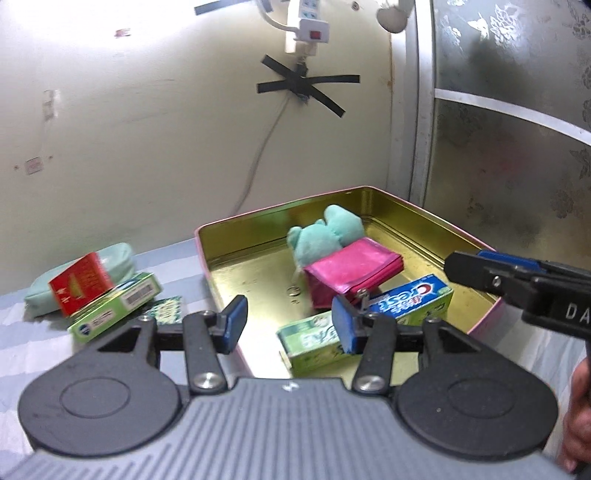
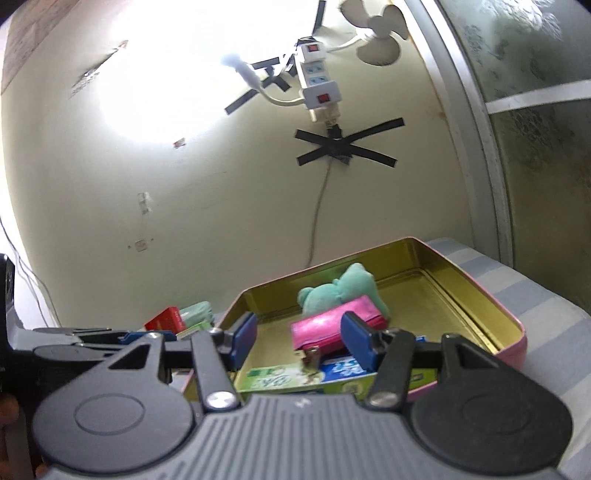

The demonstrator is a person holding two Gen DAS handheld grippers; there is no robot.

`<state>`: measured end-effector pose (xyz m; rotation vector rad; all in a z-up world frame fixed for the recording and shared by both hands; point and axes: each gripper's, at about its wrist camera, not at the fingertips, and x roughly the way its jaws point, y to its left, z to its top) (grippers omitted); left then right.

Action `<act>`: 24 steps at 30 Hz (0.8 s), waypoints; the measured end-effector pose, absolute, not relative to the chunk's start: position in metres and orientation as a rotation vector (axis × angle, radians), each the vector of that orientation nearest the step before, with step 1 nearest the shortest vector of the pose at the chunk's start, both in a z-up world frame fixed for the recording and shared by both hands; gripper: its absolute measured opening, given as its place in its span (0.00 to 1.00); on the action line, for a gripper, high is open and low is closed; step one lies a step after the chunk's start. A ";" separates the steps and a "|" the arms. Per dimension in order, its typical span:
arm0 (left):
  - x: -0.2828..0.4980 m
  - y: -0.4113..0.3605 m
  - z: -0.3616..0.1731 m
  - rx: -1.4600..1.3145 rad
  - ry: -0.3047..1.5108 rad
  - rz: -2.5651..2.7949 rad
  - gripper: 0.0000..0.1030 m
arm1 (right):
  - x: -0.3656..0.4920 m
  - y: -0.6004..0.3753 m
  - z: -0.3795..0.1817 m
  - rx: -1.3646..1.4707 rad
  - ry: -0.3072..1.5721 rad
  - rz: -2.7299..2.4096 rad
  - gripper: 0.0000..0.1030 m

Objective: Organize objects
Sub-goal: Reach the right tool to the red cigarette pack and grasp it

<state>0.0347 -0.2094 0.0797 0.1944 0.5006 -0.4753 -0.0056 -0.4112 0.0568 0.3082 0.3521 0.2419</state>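
A gold tin [image 1: 258,216] with a pink rim lies on a striped cloth. Inside it are a teal plush toy [image 1: 332,232], a pink zip pouch [image 1: 347,269], a blue Crest box [image 1: 410,299] and a green box [image 1: 314,343]. My left gripper [image 1: 290,326] hangs over the tin's near edge, open, nothing between its blue pads. My right gripper [image 2: 301,341] is open too, above the near side of the tin [image 2: 472,284], facing the pink pouch [image 2: 325,325] without touching it. It reaches in from the right [image 1: 469,264] in the left wrist view.
Left of the tin lie a red box [image 1: 79,282] on a green box [image 1: 118,310], a mint pouch [image 1: 110,258] and a small green packet [image 1: 166,308]. Behind is a wall with a power strip [image 1: 308,22] and cable; a frosted panel [image 1: 509,155] stands right.
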 end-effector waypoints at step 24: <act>0.047 -0.065 0.040 0.104 0.504 -0.237 0.56 | -0.012 -0.282 0.070 0.117 0.449 0.402 0.53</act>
